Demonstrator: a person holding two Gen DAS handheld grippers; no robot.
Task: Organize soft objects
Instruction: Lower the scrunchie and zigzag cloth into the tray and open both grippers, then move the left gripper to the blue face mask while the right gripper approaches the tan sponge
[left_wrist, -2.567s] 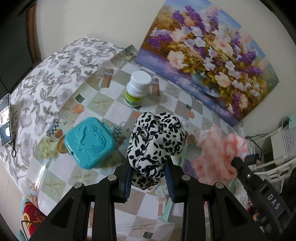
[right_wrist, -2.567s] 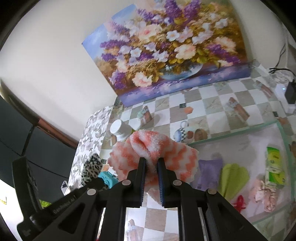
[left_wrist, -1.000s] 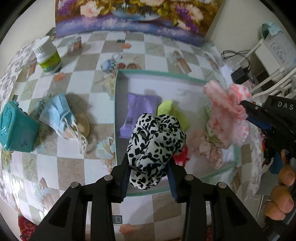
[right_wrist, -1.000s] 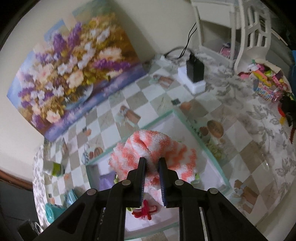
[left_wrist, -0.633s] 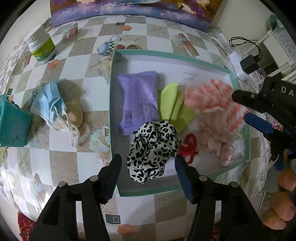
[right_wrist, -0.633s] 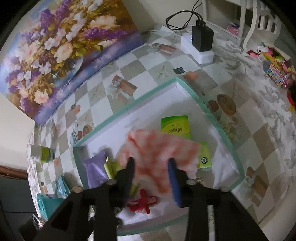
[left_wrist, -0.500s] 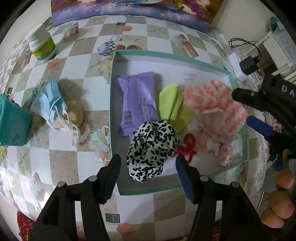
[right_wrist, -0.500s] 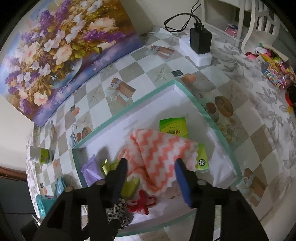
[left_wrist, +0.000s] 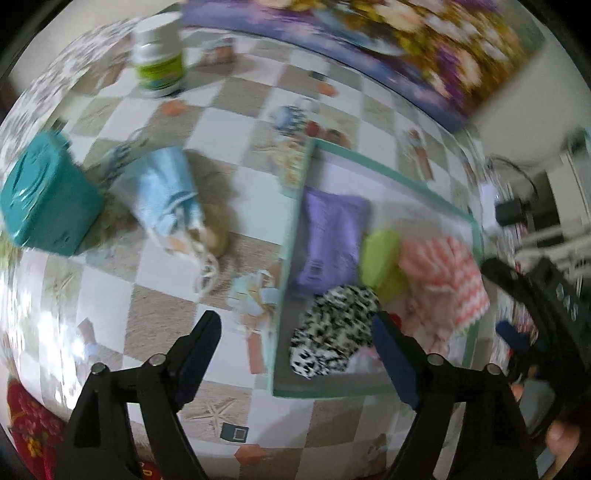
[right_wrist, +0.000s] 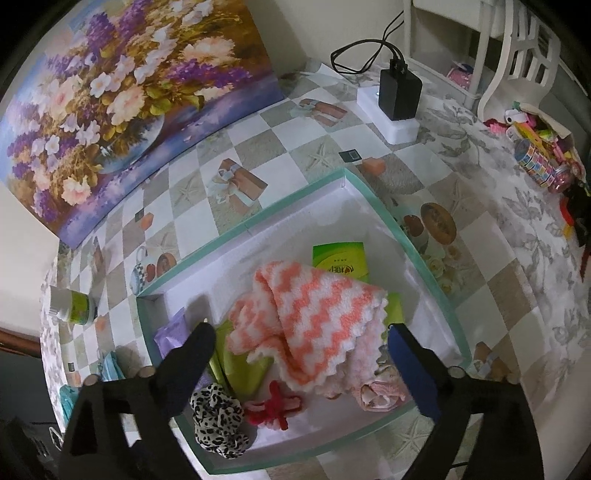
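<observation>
Leopard scrunchie (left_wrist: 334, 328) and zigzag towel (right_wrist: 317, 325) now lie in the green-rimmed tray (right_wrist: 258, 218); my left gripper (left_wrist: 295, 354) and right gripper (right_wrist: 303, 365) have just spread empty, so both drops look done.

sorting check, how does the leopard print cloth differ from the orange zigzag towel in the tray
The leopard print cloth is black and white, bunched small at the tray's near corner. The orange zigzag towel is orange and white, larger, folded, draped over other items mid-tray. Both lie released in the tray.
</observation>
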